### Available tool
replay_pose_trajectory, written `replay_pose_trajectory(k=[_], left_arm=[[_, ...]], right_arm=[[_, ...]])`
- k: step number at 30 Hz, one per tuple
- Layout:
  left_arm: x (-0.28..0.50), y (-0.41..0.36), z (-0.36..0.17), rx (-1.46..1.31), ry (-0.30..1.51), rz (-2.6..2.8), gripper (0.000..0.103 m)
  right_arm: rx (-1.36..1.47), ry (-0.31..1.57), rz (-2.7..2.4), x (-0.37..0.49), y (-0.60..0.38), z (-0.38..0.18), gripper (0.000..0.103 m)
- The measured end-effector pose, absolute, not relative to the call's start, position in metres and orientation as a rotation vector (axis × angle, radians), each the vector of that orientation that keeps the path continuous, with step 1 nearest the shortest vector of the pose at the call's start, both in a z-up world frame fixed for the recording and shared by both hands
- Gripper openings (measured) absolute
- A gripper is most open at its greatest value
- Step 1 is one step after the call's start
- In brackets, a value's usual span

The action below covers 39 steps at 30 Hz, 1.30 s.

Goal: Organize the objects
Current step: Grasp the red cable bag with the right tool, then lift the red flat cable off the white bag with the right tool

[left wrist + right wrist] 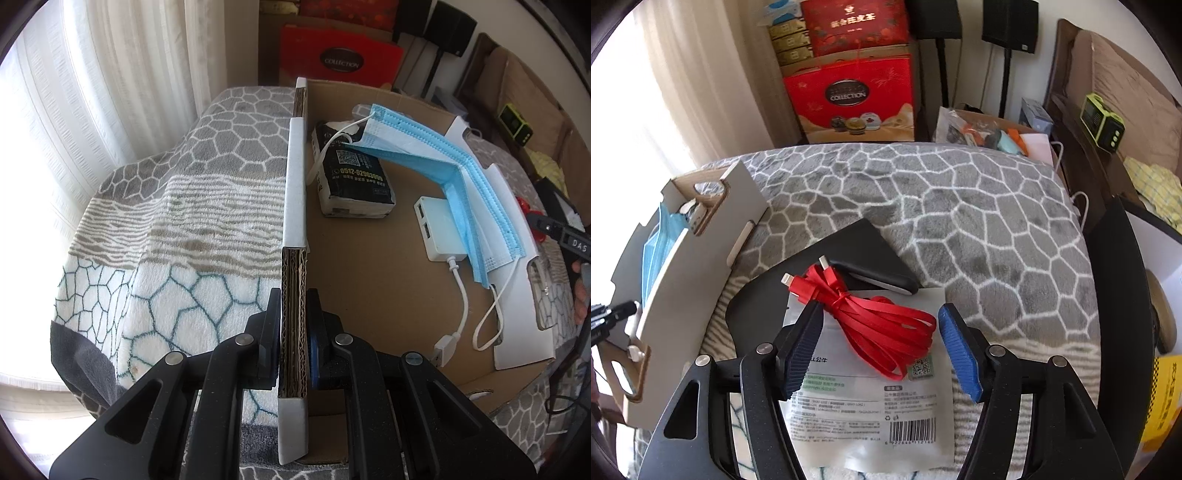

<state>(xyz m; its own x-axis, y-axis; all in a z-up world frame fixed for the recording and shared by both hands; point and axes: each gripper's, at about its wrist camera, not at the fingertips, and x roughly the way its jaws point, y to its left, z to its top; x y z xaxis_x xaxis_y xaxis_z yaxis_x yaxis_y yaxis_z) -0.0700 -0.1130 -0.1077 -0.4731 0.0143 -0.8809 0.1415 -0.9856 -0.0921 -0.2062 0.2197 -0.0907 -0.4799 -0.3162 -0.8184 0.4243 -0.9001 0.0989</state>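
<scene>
Left gripper (pixel 293 332) clamps the box wall (pixel 294 206); right gripper (pixel 877 343), jaws apart, straddles the red cable (pixel 879 317) lying on the plastic pouch (pixel 864 398); closing could snag the pouch too.

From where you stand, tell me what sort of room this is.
Most likely a bedroom or lived-in room at home, not a workshop. A fleece blanket covers the work surface, sheer curtains hang at a bright window, and a bed headboard with bedding shows at the right, beside stacked gift boxes.
</scene>
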Motion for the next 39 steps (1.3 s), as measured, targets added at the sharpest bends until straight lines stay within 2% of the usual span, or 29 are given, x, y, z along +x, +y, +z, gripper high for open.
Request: replay_pose_trajectory(k=[2, 4, 8, 10, 13, 21, 25, 30, 33, 39], left_arm=[[-0.07, -0.113, -0.108, 1.571, 0.232, -2.624, 0.01], [-0.07, -0.113, -0.108, 1.571, 0.237, -2.624, 0.01], [-0.071, -0.113, -0.109, 1.572, 0.248, -2.625, 0.01], [-0.071, -0.113, -0.109, 1.572, 0.251, -2.625, 0.01], [-0.071, -0.114, -0.109, 1.571, 0.249, -2.624, 0.01], [-0.071, -0.114, -0.109, 1.571, 0.251, -2.623, 0.01], [-0.071, -0.114, -0.109, 1.571, 0.251, -2.624, 0.01], [-0.071, -0.114, -0.109, 1.571, 0.251, -2.623, 0.01], [-0.071, -0.114, -0.109, 1.571, 0.25, -2.623, 0.01], [-0.071, -0.114, -0.108, 1.571, 0.251, -2.623, 0.01]], right_arm=[[1.269, 0.173, -2.384, -0.206, 0.219, -0.092, 0.066], [1.267, 0.152, -2.379, -0.206, 0.219, -0.092, 0.056], [1.254, 0.149, -2.38, -0.203, 0.219, -0.089, 0.052], [1.254, 0.15, -2.381, -0.201, 0.219, -0.087, 0.044], [1.244, 0.117, -2.373, -0.197, 0.222, -0.082, 0.037], [1.23, 0.132, -2.352, -0.186, 0.217, -0.071, 0.028], [1.232, 0.178, -2.339, -0.178, 0.209, -0.069, 0.028], [1.229, 0.267, -2.346, -0.176, 0.198, -0.073, 0.038], [1.246, 0.267, -2.344, -0.181, 0.195, -0.079, 0.038], [1.228, 0.258, -2.358, -0.181, 0.195, -0.08, 0.029]])
